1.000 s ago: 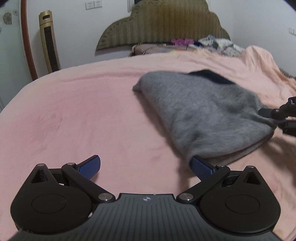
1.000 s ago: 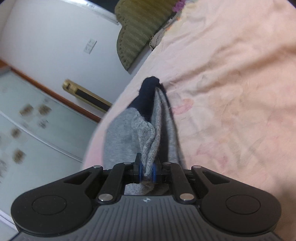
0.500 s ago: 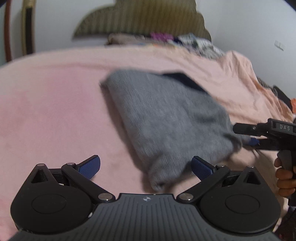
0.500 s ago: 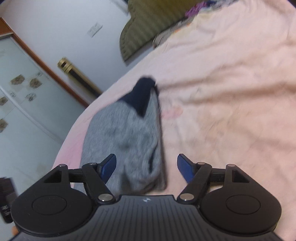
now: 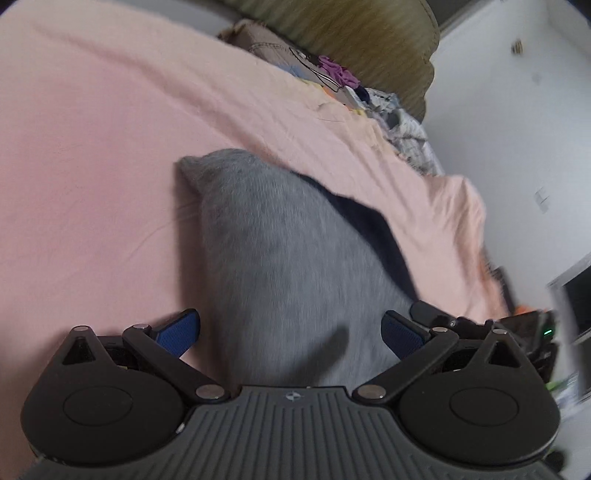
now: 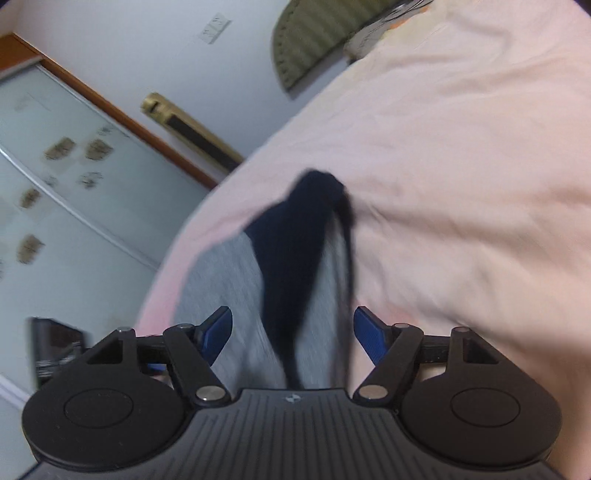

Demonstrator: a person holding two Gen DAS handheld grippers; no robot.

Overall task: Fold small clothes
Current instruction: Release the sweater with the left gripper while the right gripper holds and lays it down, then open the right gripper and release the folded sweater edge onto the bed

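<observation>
A small grey knit garment (image 5: 280, 266) with a dark navy band (image 5: 369, 229) lies folded on the pink bedsheet (image 5: 92, 177). My left gripper (image 5: 290, 330) is open, its blue pads (image 5: 181, 330) either side of the garment's near end. In the right wrist view the same garment (image 6: 229, 280) runs away from me, its navy part (image 6: 295, 243) on top. My right gripper (image 6: 293, 332) is open and straddles the near end. The right gripper's black body shows at the right in the left wrist view (image 5: 480, 325).
An olive headboard (image 5: 362, 33) and a heap of clothes (image 5: 354, 88) lie at the bed's far end. A white wall (image 5: 517, 129) is to the right. In the right wrist view a sliding glass door (image 6: 55, 177) and a gold tower fan (image 6: 192, 133) stand beyond the bed edge.
My right gripper let go of the grey garment and opened. The garment dropped flat on the sheet. Both grippers moved in over its near end, and both views tilted.
</observation>
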